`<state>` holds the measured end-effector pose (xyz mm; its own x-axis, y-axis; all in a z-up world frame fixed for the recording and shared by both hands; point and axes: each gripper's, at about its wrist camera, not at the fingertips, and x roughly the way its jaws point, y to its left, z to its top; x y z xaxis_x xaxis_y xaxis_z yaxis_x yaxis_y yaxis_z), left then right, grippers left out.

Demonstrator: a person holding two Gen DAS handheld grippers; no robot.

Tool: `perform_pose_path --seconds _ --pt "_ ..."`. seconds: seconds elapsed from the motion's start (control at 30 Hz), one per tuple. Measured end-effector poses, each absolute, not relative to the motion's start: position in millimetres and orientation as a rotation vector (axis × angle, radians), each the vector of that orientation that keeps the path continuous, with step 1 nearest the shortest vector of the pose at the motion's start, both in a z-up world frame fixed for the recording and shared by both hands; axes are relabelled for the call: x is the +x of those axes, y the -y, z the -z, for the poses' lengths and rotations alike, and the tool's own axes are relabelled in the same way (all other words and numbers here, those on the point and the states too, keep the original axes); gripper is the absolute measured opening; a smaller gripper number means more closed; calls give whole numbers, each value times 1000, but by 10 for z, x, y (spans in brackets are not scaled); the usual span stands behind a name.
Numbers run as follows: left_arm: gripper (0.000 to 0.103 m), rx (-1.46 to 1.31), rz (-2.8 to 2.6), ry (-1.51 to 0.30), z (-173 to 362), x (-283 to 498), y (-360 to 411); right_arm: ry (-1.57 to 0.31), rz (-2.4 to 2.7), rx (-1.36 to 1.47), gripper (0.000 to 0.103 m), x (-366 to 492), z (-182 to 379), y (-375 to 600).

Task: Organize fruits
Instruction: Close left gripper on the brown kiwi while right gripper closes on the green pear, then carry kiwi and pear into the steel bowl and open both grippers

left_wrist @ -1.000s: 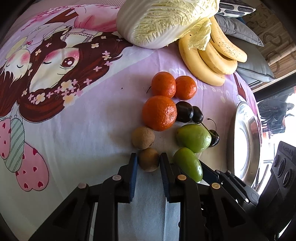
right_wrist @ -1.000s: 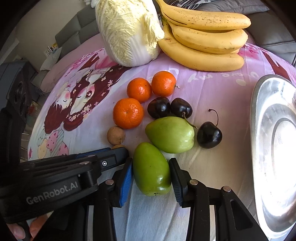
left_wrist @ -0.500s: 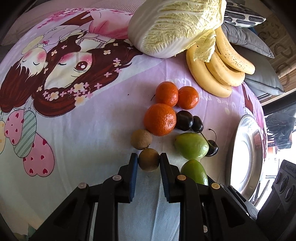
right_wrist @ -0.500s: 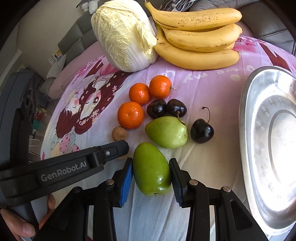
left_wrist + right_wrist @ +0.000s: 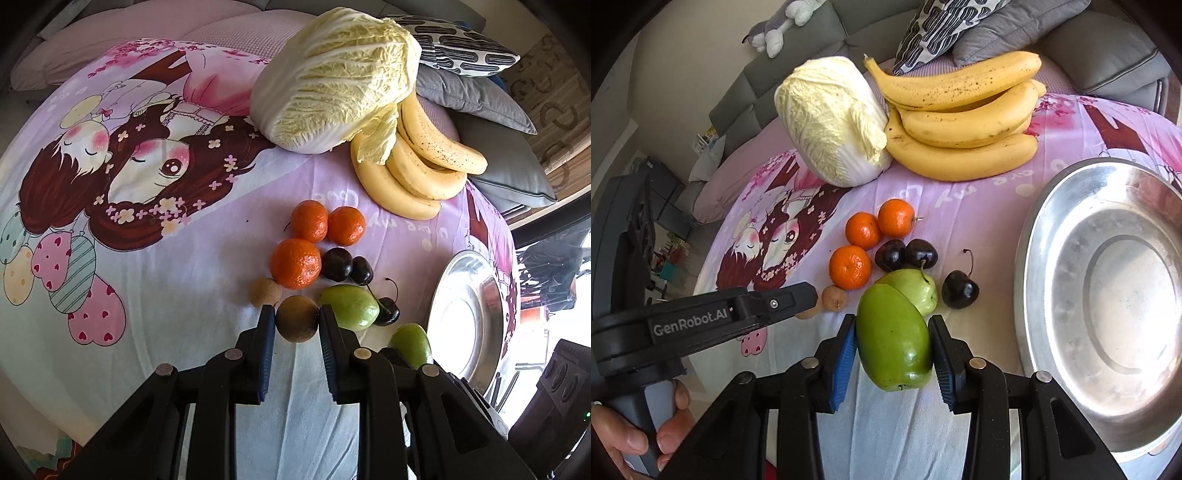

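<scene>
Right wrist view: big steel tray [image 5: 1030,280] sits on the cartoon bedsheet [image 5: 960,192], off to the right of the right hand-held gripper [image 5: 892,354], which clamps the green fruit [image 5: 892,343] between both pads. Left hand-held gripper [image 5: 297,325] squeezes the small brown fruit [image 5: 297,323] snugly, its twin [image 5: 264,291] just beside.

On the bedsheet [image 5: 960,206] the cabbage [image 5: 831,122] lies left of the bananas [image 5: 960,122]. In front of them are three tangerines [image 5: 862,230], then the cherries [image 5: 960,290]. The metal plate [image 5: 1052,206] lies at the right side, apart from the fruits.
</scene>
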<state>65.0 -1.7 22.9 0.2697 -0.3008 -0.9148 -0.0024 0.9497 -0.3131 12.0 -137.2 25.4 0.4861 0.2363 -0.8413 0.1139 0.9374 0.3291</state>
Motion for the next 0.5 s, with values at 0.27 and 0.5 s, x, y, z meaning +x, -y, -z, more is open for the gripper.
perform_pose_path --seconds 0.27,0.5 --pt "25 -196 271 -1315 -315 741 486 -1016 69 364 42 47 -430 1786" --pt "25 -81 353 -1376 -381 848 1013 -980 225 358 42 -21 -556 2213"
